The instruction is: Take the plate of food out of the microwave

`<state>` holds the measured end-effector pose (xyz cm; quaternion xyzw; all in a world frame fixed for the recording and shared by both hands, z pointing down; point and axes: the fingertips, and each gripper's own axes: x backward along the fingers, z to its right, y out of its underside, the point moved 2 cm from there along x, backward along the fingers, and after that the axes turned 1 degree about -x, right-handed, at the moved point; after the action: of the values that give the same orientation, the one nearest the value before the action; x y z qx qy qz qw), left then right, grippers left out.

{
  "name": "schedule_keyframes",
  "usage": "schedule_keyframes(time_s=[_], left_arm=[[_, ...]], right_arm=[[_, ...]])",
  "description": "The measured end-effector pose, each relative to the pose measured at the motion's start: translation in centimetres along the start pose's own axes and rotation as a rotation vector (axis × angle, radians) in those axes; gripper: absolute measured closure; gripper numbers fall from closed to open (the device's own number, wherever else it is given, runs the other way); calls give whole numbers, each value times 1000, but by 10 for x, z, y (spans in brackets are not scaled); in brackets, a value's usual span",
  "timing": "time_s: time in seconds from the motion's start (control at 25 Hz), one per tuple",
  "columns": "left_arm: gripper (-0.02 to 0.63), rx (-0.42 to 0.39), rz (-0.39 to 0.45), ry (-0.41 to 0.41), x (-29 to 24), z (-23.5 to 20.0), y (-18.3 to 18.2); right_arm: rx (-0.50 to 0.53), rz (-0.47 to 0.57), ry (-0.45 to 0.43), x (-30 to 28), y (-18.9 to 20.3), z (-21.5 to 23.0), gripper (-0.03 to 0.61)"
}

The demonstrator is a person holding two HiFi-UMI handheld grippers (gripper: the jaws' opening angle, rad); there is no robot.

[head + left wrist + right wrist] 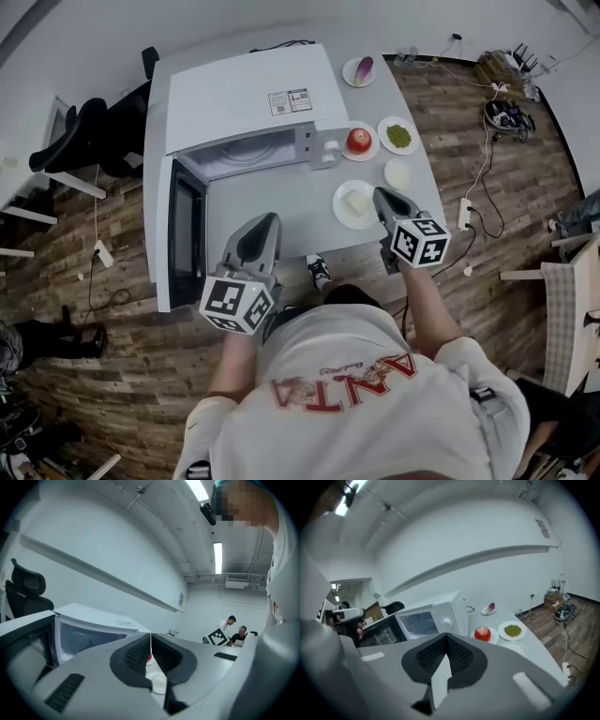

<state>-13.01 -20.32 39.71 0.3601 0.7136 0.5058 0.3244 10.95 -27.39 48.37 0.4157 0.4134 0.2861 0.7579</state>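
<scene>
On the white table (272, 192), before the open microwave (246, 103), sits the plate of food (356, 203) — already out. Left gripper (272, 219) and right gripper (380, 193) hover with jaws together, empty — best to draw back without brushing the plate.

Bright overhead strip lights, fisheye-warped edges
</scene>
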Motion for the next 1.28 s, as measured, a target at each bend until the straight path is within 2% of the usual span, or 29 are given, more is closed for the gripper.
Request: schedule_keyframes(time_s=[0.24, 0.44, 0.64, 0.8, 1.28], left_arm=[[600, -61, 61, -28, 4, -8, -31], [600, -108, 81, -37, 10, -7, -51], [600, -143, 94, -28, 10, -6, -68], [600, -155, 93, -29, 11, -8, -73], [600, -137, 91, -25, 10, -8, -70]], right_arm=[[140, 204, -160, 27, -81, -63, 577], [225, 294, -244, 48, -117, -105, 577], [235, 316, -284, 48, -130, -118, 577], [235, 349, -269, 47, -135, -119, 577], [202, 354, -270, 46, -136, -118, 577]])
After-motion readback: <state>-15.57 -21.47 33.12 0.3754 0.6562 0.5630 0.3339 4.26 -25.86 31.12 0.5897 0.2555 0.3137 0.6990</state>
